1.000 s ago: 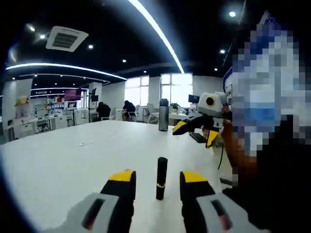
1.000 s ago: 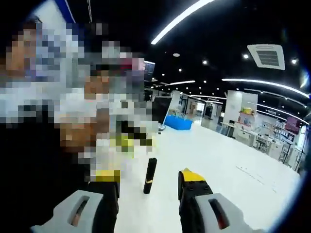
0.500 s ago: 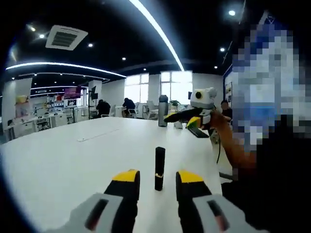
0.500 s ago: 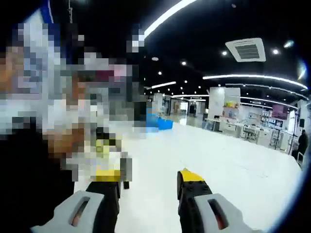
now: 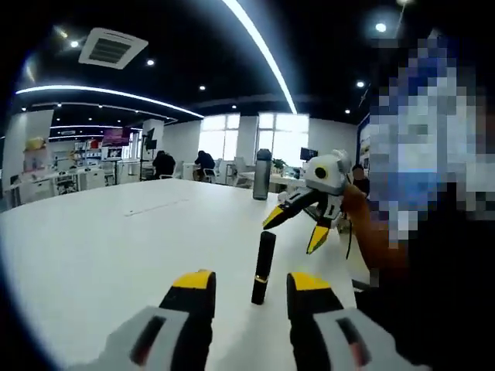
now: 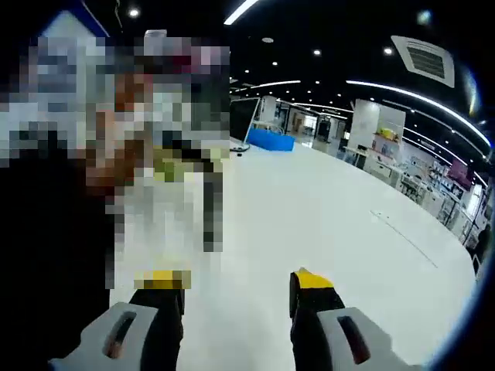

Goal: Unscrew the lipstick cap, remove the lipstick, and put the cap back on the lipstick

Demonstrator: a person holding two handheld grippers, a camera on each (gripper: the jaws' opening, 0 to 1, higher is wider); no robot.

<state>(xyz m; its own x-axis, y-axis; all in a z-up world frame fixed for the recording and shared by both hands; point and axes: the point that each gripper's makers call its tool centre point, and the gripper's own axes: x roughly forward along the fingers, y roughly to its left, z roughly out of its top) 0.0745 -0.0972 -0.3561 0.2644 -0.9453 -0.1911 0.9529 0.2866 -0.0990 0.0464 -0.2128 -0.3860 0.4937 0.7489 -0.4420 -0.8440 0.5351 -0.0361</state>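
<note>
A black lipstick (image 5: 263, 267) with a gold band stands upright on the white table (image 5: 100, 247). It sits just ahead of my left gripper (image 5: 251, 281), between the yellow-tipped jaws, with a gap on each side. That gripper is open. My right gripper (image 5: 295, 229) comes in from the right, a little above and behind the lipstick's top. Its jaws are spread and point down at the table. In the right gripper view, the right gripper (image 6: 238, 280) is open with nothing between its fingers, over bare white table (image 6: 332, 224).
A grey bottle (image 5: 262, 176) stands at the table's far side. A person's hand and forearm (image 5: 365, 232) hold the right gripper, close on the right. A blue object (image 6: 269, 141) lies at the far end of the table. Desks and seated people fill the background.
The right gripper has come down and nearer to the lipstick's top, still open. The right gripper view has swung, and the lipstick has left its centre. The lipstick stays standing.
</note>
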